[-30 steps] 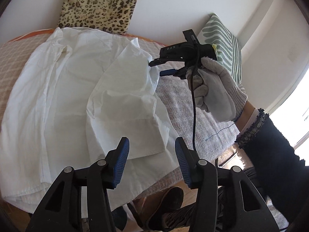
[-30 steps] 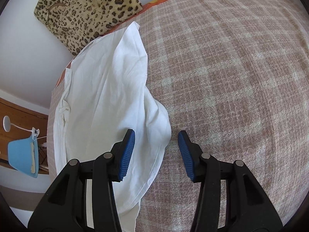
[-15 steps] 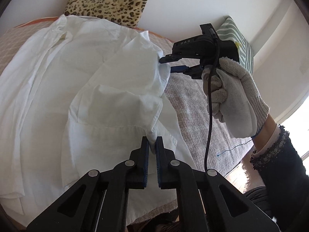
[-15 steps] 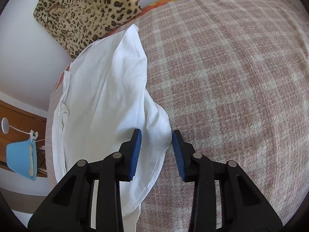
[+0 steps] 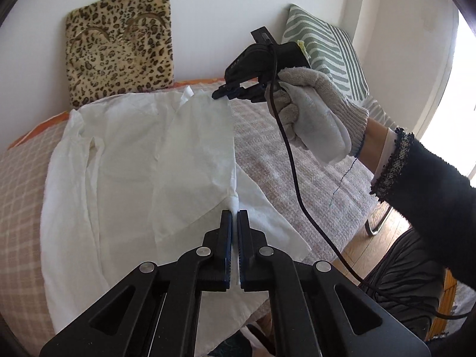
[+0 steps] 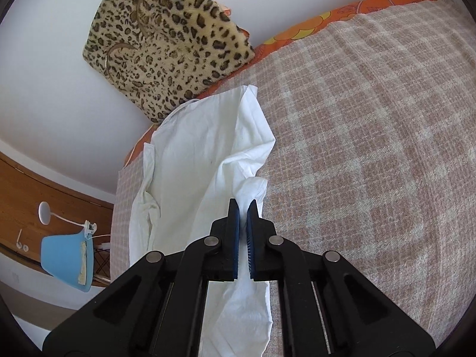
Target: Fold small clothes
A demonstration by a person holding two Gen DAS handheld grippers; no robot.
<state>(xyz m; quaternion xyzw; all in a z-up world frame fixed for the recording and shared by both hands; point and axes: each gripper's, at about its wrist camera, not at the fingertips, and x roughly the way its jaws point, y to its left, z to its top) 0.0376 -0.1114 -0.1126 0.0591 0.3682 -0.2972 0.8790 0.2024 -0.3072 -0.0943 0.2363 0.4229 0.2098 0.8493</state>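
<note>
- the white shirt lies spread over the checked bed cover, its collar end toward the wall.
- thin, creased cotton; one side panel is folded inward over the body.
- that folded edge is lifted off the bed, stretched in a straight line between two pinched points, near and far.
- the opposite sleeve lies bunched along the other side.

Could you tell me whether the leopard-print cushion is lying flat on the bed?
No, the leopard-print cushion stands upright against the white wall behind the bed.
</note>
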